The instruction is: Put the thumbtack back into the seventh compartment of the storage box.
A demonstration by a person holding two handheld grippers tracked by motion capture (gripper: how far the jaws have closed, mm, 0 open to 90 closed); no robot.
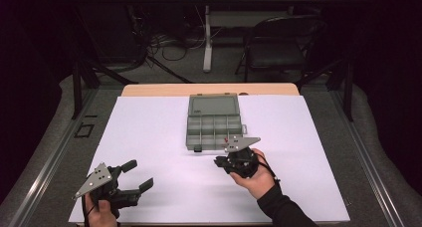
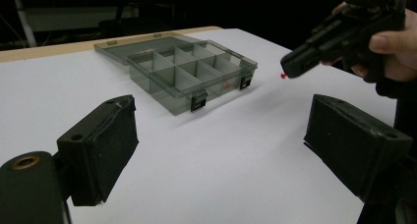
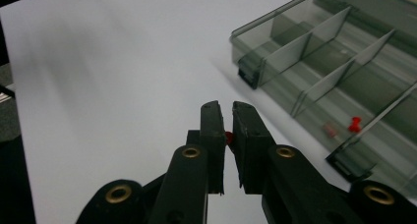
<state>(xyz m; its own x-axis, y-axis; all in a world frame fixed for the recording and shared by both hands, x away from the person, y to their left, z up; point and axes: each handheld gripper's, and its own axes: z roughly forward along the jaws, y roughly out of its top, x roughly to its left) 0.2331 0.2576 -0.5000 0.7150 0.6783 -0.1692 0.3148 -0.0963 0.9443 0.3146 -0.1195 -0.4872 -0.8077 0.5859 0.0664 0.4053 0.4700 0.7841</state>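
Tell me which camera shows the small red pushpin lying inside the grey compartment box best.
The right gripper view: the small red pushpin lies plainly in a near compartment of the grey compartment box. The left gripper view gives a faint reddish smudge there; the high view a tiny red speck.

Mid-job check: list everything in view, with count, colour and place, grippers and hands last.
organiser box: one, translucent grey, lid open, far middle of the white sheet.
red pushpin in box: one, red, in a compartment at the box's near edge.
held pushpin: one, red, pinched between the right gripper's jaws.
white sheet: one, white, covering the table.
chair: one, black, beyond the table.
left gripper: one, black, open, near left.
right gripper: one, black, shut on the pin, in front of the box.
hands: two, near edge.
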